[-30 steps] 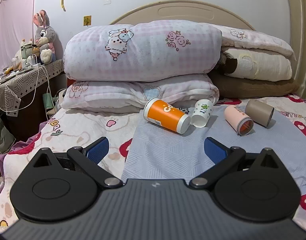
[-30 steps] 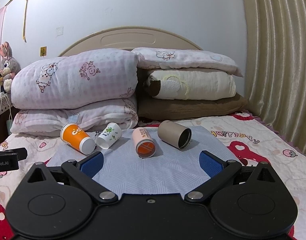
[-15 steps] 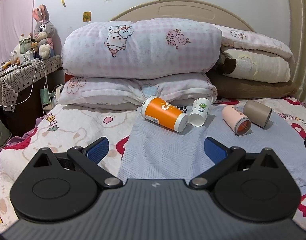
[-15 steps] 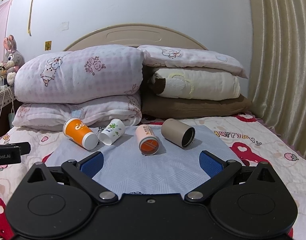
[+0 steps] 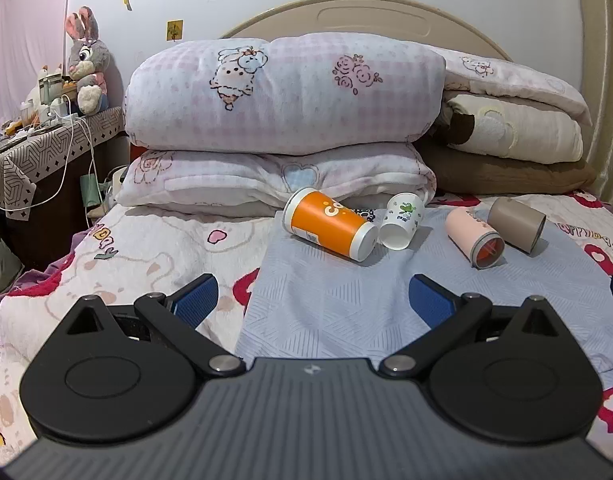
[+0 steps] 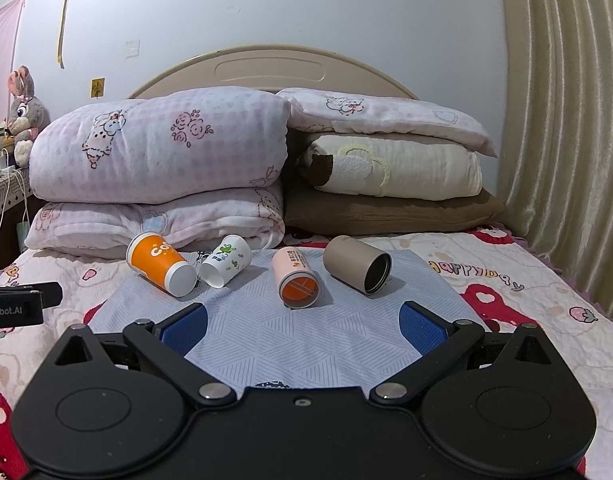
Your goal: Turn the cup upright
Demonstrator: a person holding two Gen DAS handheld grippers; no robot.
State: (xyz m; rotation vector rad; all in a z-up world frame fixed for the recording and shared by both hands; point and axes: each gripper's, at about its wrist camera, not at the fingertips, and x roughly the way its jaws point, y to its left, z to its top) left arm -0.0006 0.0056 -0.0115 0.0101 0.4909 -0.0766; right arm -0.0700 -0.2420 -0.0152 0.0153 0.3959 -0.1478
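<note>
Both grippers have crept a bit closer to the cups compared with a second ago, since the whole row sits slightly larger and lower in each wrist view, but nothing on the bed itself has shifted. Nearest the cameras, the left gripper (image 5: 311, 295) has its blue pads spread wide with nothing between them, and the right gripper (image 6: 302, 326) is the same deal, wide apart and empty. Both hover over the light blue mat (image 6: 306, 332) spread on the cartoon-print bedsheet (image 5: 154, 248). Further out on the mat, all four cups are lying on their sides: the orange cup (image 6: 160, 263) on the left with its white base toward the camera, the small white cup (image 6: 226, 265) with the green print just beside it and looking like it touches it, then the pink cup (image 6: 296, 280) with its orange inside showing, and the tan cup (image 6: 356, 263) near it on the right with its dark mouth facing forward. So task-wise nothing is flipped yet, it looks like pure approach, and picking one, gripping it and standing it up is all still to come. Which cup goes first is hard to call. Behind them are the stacked pink quilts (image 5: 282, 96), the brown and cream bedding (image 6: 390, 184), and the headboard (image 6: 266, 68).
</note>
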